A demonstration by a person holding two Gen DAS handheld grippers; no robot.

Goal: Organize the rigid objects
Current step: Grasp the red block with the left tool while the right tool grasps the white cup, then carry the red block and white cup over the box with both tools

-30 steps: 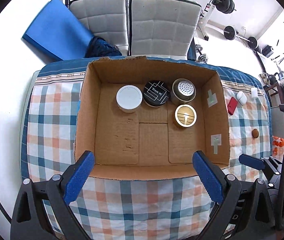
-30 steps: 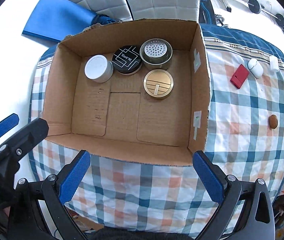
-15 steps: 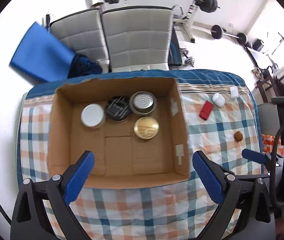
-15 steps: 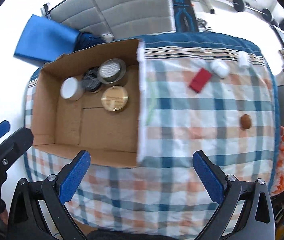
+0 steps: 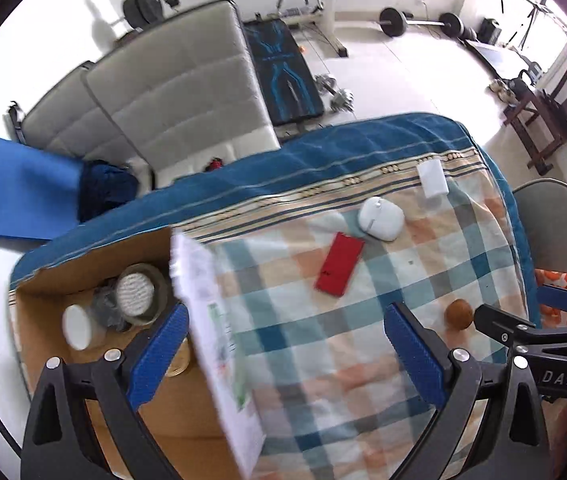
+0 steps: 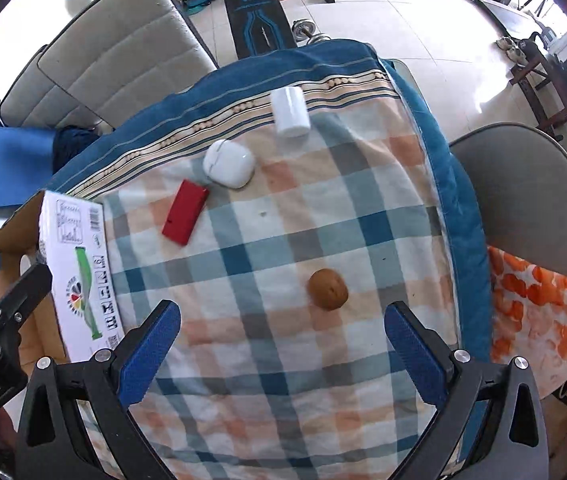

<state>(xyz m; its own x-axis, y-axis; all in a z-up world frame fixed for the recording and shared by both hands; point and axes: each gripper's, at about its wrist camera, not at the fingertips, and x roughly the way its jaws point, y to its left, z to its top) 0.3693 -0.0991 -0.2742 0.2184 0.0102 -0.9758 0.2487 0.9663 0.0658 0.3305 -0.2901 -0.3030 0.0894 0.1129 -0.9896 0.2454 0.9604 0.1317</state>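
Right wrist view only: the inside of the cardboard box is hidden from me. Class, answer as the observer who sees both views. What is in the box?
Observer: A white tub stands in the box.
Operator: Anything beside it?
Observer: A tin with a perforated lid, closer to the box's printed white side.
Operator: Is the left gripper holding anything?
Observer: No, the left gripper is open and empty.

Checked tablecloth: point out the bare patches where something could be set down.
Free: the wide stretch between the flat red rectangular case and the small brown round object, and the near cloth below both. Crowded: the far edge, where the white rounded case and white cylinder sit.
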